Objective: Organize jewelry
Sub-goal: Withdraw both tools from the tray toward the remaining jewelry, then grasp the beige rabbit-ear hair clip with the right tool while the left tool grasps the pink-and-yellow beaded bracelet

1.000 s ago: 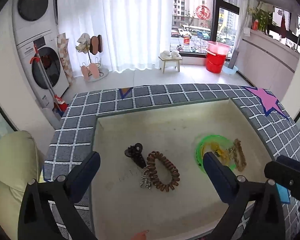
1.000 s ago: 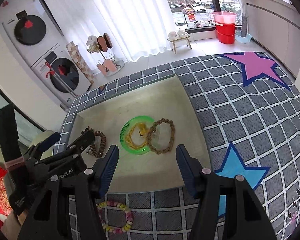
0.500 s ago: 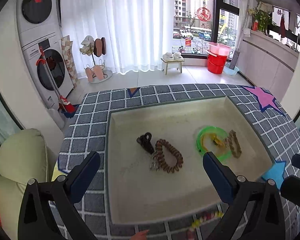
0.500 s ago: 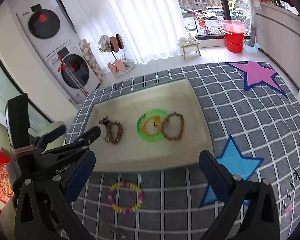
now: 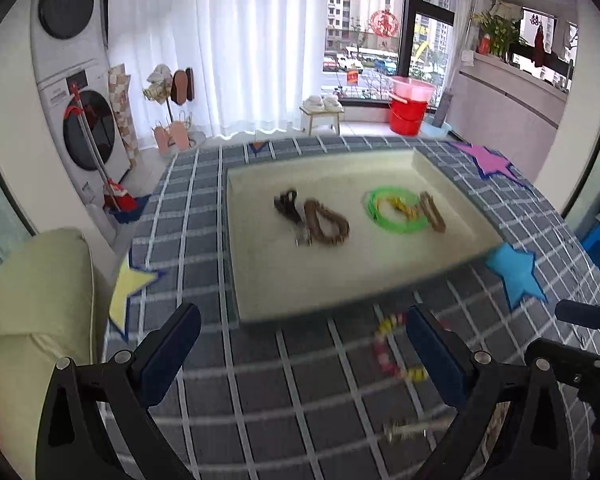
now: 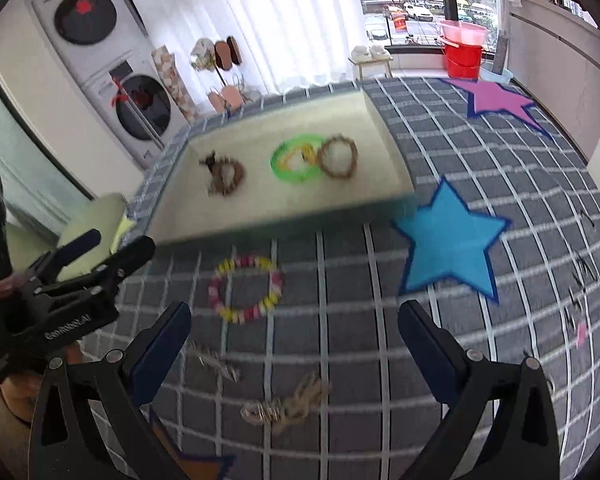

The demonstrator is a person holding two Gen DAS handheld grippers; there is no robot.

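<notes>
Surface: a grey cloth [image 6: 340,280] with a white grid covers the table – felt stars are stuck on it, blue [image 6: 452,240], pink [image 6: 496,98] and yellow [image 5: 130,284].
Tray: a shallow cream tray [image 5: 300,280] with low walls lies on the cloth, rectangular, matt inside.
In the tray: a dark hair clip [image 5: 286,204] touches a brown spiral ring [image 5: 326,224] on the left; on the right a thin bright green hoop [image 5: 394,210] with a yellow piece inside it, and a brown beaded bracelet [image 6: 338,157] overlapping the hoop's right edge.
On the cloth: a bracelet of pink, yellow and white beads [image 6: 246,294] lies just in front of the tray; nearer the camera lie a small silvery chain [image 6: 216,362] and a tangle of metal and tan cord [image 6: 288,402] – too blurred to tell more.
Room: stacked white washing machines [image 5: 80,92] at the left wall, sheer white curtains [image 5: 240,40], a red bucket [image 5: 408,114] by the window, a pale cushion [image 5: 40,320] beside the table.
Left claw [image 5: 300,350]: jaws wide apart, nothing between the blue pads, over the cloth in front of the tray.
Right claw [image 6: 294,344]: jaws have just been opening and stand wide with nothing in them, above the loose pieces on the cloth.
</notes>
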